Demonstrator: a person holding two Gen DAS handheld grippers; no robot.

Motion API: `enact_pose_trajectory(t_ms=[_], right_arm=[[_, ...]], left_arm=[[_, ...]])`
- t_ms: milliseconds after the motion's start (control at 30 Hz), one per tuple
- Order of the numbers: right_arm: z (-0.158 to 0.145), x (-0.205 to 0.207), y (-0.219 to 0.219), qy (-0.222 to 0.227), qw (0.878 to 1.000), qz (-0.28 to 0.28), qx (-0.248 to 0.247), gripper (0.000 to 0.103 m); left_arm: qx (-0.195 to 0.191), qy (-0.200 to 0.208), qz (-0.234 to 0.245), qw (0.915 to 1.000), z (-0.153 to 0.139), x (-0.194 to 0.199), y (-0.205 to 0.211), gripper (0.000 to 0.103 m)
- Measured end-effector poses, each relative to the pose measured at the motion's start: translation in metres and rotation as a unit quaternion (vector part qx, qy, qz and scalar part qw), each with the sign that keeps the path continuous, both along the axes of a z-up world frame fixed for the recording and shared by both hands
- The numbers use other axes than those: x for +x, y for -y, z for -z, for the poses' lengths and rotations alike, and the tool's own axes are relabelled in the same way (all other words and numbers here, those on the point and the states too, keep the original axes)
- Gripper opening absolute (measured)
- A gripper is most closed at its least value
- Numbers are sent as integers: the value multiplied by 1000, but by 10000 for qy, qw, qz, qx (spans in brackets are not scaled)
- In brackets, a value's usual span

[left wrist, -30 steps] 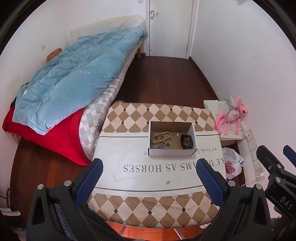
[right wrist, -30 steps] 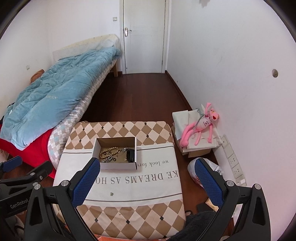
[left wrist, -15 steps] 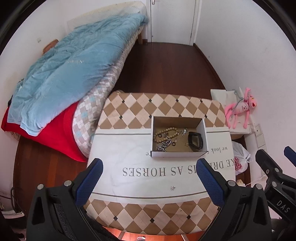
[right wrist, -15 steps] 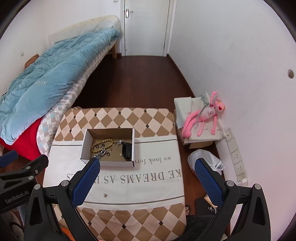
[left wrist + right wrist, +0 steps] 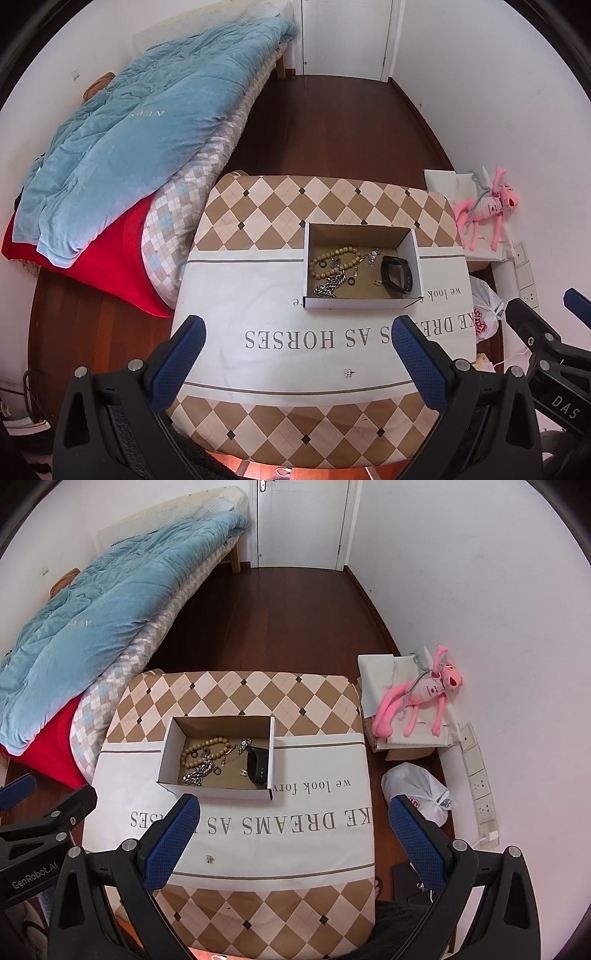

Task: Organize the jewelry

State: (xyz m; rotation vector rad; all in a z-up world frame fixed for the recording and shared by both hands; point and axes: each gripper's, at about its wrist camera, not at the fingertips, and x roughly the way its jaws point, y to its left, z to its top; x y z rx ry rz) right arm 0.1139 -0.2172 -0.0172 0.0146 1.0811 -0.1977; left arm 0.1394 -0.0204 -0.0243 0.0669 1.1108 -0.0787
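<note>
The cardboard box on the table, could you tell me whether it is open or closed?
Open: the cardboard box has no lid, and the beaded bracelet inside shows.

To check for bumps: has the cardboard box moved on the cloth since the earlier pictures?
No. The cardboard box still ends beside the same "we look" print; only the view shifted.

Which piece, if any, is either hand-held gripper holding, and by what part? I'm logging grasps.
Nothing is held. Left hand-held gripper and right hand-held gripper are open above the table; jewelry lies in the white cardboard box.

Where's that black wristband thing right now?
The black wristband lies inside the open cardboard box on the table, at the box's right end in both wrist views, just right of the wooden bead bracelet and silver chain.
</note>
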Motion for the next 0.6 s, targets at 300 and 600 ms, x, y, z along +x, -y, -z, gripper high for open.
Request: enact_pose_trajectory(t_ms=[300,600], right_arm=[[2,1,1,-118,9998,-106,108,103],[-1,0,2,-108,9997,-146,150,103]], left_arm=[[35,73,-6,10000,-3,-2,-3,103],[44,100,-2,9999,-5,-4,-4,103]])
